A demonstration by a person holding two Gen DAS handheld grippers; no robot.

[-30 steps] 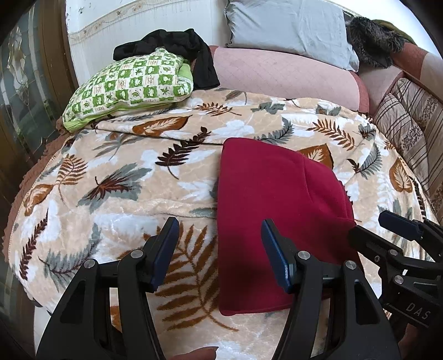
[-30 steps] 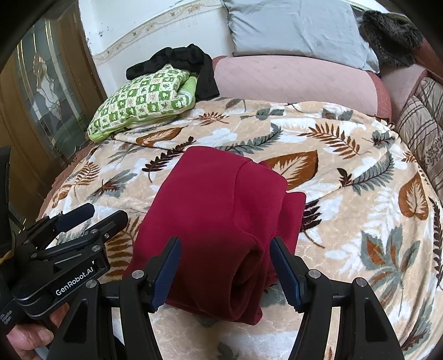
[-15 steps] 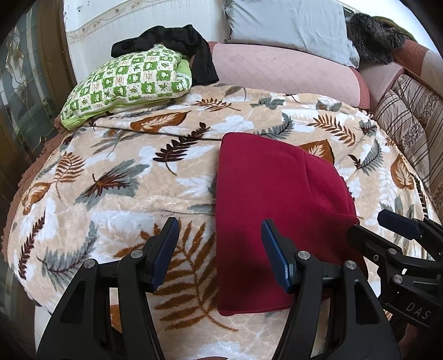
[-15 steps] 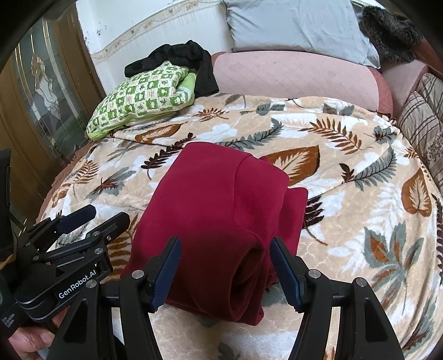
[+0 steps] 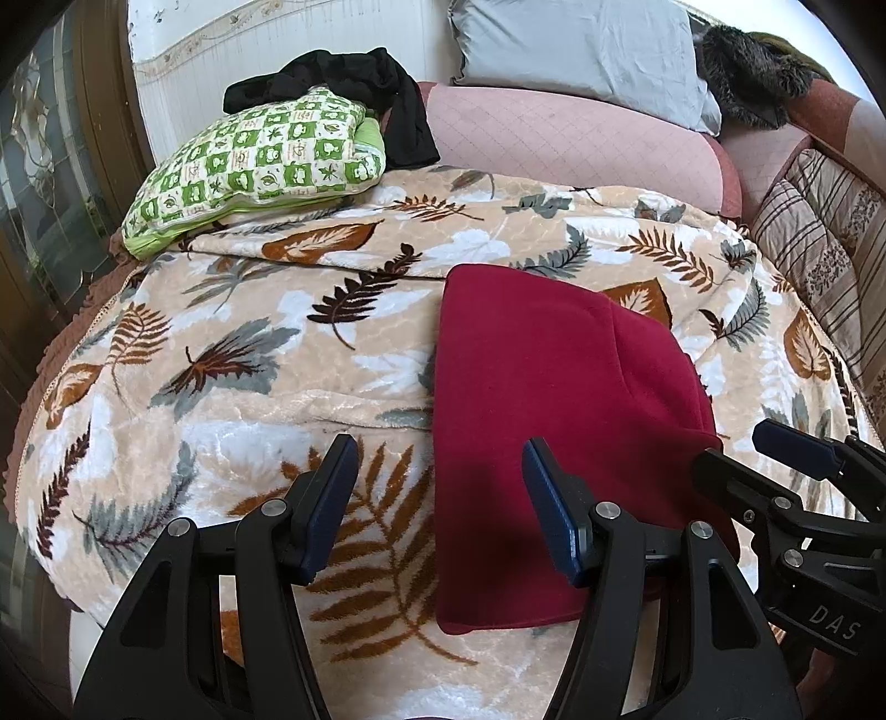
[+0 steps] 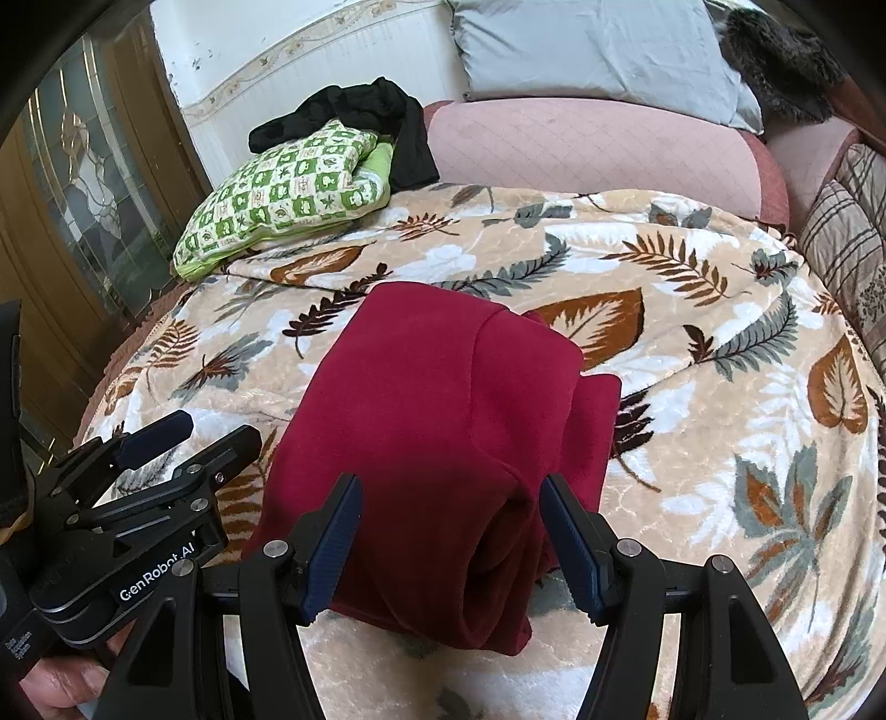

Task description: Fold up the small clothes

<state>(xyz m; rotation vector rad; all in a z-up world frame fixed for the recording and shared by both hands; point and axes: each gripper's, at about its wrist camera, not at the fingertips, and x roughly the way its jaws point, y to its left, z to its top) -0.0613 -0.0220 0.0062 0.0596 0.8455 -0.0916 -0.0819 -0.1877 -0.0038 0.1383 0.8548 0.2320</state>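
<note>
Nearest the cameras, both grippers hang above the near end of the red garment (image 6: 443,443), which serves as reference for everything below. Right gripper (image 6: 451,534) sits over its near right corner, jaws apart and empty, pads clear of the cloth, so nothing is gripped. Left gripper (image 5: 434,504) straddles the garment's near left edge, one finger over the leaf-print blanket (image 5: 249,387) and one over the red cloth; jaws likewise apart and empty. My read: both are released and parked just above the bundle because the fold looks finished. The garment lies as a compact rectangle, layers stacked, with a rolled fold end facing the right wrist view and a lower layer peeking out on its right side. It rests on the blanket, roughly mid-bed, apart from other items. Beyond it to the far left, a green checked pillow (image 5: 260,166) with black clothing (image 5: 398,111) draped over its far end, probably the next item. Directly behind, a pink bolster (image 6: 581,149), then a grey pillow (image 6: 592,50) against the wall.
</note>
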